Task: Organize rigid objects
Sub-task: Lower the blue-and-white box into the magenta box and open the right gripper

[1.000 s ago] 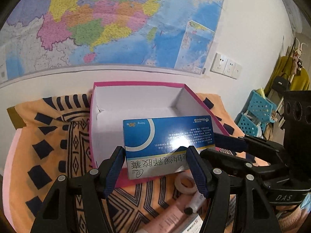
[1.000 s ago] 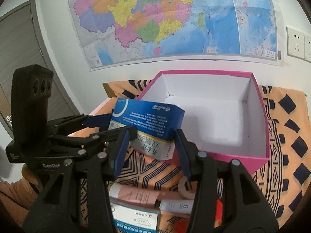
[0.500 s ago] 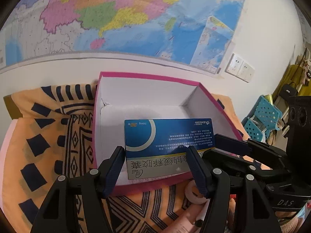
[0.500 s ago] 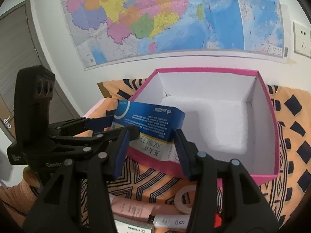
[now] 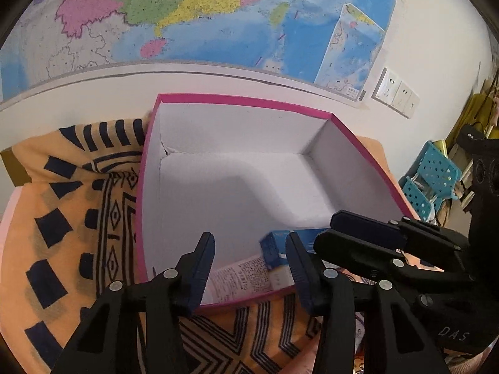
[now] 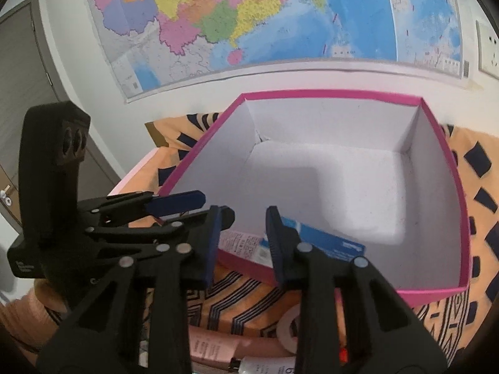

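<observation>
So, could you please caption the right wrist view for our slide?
Open right gripper above a blue medicine box lying in the pink box, left gripper alongside.

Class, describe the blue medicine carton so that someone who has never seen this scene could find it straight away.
Below the wall map, a pink-rimmed box with a white inside sits on an orange patterned cloth. The blue medicine carton lies in the box's near corner, just beyond the open left gripper and right gripper. It is the only thing inside; the tubes and tape roll lie outside on the cloth.
</observation>
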`<state>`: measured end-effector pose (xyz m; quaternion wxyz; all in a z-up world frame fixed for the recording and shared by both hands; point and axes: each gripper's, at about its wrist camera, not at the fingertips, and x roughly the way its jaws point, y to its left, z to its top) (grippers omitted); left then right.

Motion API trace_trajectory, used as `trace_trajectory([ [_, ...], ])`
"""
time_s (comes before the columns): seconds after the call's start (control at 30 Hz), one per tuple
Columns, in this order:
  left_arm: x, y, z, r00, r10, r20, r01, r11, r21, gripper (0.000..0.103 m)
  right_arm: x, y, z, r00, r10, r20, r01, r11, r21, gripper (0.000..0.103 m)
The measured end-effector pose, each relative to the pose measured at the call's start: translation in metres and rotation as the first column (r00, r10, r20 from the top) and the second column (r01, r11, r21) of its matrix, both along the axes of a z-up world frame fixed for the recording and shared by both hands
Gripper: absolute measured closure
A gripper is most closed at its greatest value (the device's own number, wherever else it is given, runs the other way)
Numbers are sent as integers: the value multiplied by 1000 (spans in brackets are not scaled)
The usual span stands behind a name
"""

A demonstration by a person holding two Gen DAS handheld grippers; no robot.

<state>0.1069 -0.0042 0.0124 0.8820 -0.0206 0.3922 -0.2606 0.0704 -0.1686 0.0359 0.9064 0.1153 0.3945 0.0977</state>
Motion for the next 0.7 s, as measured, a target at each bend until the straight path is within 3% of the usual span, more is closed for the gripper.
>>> trace_trajectory([
  [0.23,-7,3,4,998,19,52,-20,1000,8,37,-10,3,4,999,-1,44,4,998,-63,68],
  [0.7,-43,16,22,990,49,131,-49,999,-2,29,-32,7,13,997,-4,81,12,994,-105,61],
])
